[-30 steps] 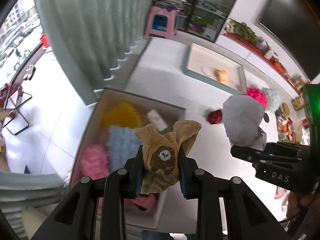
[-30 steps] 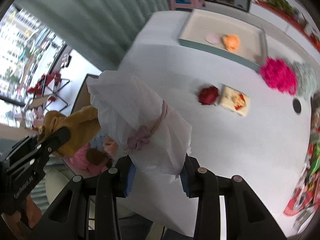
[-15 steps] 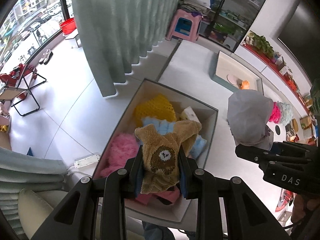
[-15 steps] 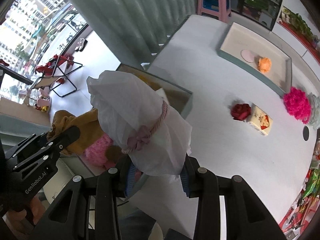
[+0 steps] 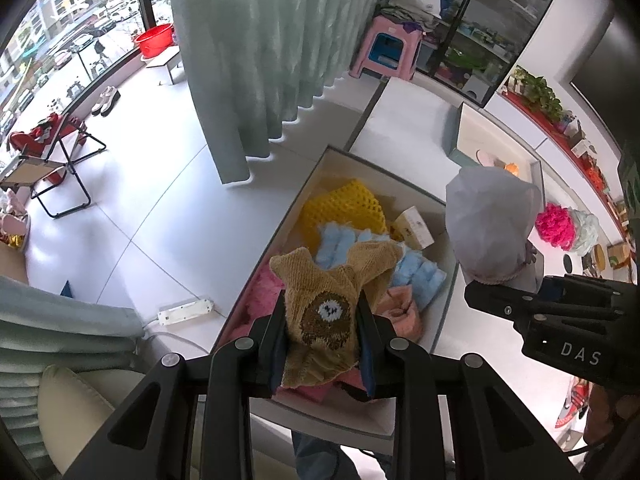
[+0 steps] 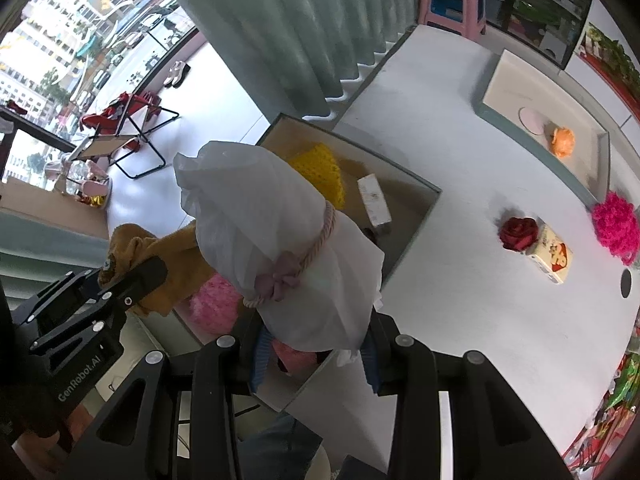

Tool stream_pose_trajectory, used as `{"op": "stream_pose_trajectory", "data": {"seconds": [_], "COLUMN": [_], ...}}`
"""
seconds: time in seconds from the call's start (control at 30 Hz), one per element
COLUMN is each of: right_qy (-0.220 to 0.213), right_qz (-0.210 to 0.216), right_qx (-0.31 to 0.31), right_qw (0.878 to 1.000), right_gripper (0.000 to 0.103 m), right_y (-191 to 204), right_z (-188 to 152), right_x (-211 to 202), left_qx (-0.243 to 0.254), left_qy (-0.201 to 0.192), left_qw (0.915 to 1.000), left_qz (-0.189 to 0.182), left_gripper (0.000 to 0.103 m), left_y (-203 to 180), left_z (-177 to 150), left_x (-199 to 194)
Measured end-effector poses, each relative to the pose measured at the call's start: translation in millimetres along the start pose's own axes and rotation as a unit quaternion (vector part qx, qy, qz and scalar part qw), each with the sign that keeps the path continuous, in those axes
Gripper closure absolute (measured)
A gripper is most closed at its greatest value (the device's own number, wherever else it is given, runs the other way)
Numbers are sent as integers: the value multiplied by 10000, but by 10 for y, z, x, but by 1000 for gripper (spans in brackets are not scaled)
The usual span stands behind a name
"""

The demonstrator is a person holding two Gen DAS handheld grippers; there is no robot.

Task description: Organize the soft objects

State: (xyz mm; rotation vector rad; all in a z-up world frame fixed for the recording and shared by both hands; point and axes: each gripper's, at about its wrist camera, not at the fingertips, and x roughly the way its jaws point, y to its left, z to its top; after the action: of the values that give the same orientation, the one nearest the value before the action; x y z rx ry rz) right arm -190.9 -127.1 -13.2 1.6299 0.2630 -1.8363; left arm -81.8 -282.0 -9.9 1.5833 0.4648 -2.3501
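Left gripper point(image 5: 322, 344) clamps a tan knitted bear sock point(image 5: 332, 300) above the open storage box point(image 5: 400, 190) of soft items. Right gripper point(image 6: 314, 354) grips a white drawstring pouch point(image 6: 276, 240) over the box's table-side edge. Farther off, a red fabric rose point(image 6: 518, 233) lies on the white table point(image 6: 460, 320).

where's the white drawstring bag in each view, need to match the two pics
Left wrist view: the white drawstring bag sits right of centre, above the right gripper that reaches in from the right edge.
Right wrist view: the bag fills the centre, clamped at its lower end between the right gripper's fingers.
Shared landmark: the yellow knit piece in the box.
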Motion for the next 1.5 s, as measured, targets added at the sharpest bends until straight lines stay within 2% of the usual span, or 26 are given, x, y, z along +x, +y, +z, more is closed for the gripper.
{"op": "stream_pose_trajectory", "data": {"seconds": [0.2, 0.43, 0.47, 0.5, 0.57, 0.63, 0.67, 0.73, 0.83, 0.97, 1.0, 1.13, 1.2, 1.23, 1.3, 1.33, 1.37, 1.5], "right_qy": [81, 310, 363, 418, 535, 619, 686, 738, 694, 625, 603, 385, 350, 336, 316, 293, 261, 259], "right_qz": [-7, -95, -125, -165, -230, -320, -314, -292, -139, -126, -123, 28, 63, 43, -44, -69, -110, -159], "right_qx": [-45, -7, -17, -29, -39, -42, -41, -25, 14, -104, -113, 33, 60, 55, 27, 18, 16, -2], "right_qw": [10000, 9995, 9993, 9990, 9983, 9976, 9971, 9968, 9975, 9979, 9980, 9993, 9994, 9994, 9995, 9995, 9996, 9995], "right_gripper": [62, 62, 62, 61, 58, 53, 47, 23, 18, 9, 0, 0, 0, 0, 0, 0, 0, 0], "right_y": [53, 68, 71, 79, 84, 76, 69, 61, 34, 42, 39, 13, 25, 31, 60, 65, 68, 85], "right_z": [21, 47, 59, 69, 90, 111, 124, 133, 147, 153, 146, 74, 47, 40, 24, 11, -1, -12], "right_x": [70, 298, 356, 412, 526, 611, 653, 676, 616, 495, 462, 310, 258, 236, 188, 167, 142, 84], "left_qx": [-6, 97, 125, 150, 144, 111, 126, 139, 163, 80, 57, 11, -22, -22, 70, 108, 67, -19], "left_qy": [109, 413, 467, 535, 630, 584, 605, 684, 707, 630, 569, 186, 118, 218, 663, 852, 895, 853], "left_qw": [9999, 9991, 9988, 9984, 9978, 9982, 9981, 9975, 9972, 9979, 9983, 9998, 9999, 9998, 9969, 9953, 9955, 9963], "left_qz": [4, 67, 80, 99, 110, 100, 53, 51, 187, 128, 92, -88, -116, 13, 425, 438, 294, 55], "left_gripper": [73, 72, 69, 64, 17, 2, 1, 1, 1, 1, 1, 1, 1, 1, 1, 1, 1, 1], "left_y": [39, -2, -15, -26, -40, -42, -47, -72, -82, -45, -32, 4, 26, 26, 9, 13, 33, 75], "left_z": [-34, -124, -142, -155, -185, -213, -224, -241, -264, -275, -271, -241, -221, -203, -154, -151, -157, -203], "left_x": [86, 367, 418, 468, 551, 564, 572, 588, 576, 490, 451, 223, 144, 142, 243, 297, 317, 277]}}
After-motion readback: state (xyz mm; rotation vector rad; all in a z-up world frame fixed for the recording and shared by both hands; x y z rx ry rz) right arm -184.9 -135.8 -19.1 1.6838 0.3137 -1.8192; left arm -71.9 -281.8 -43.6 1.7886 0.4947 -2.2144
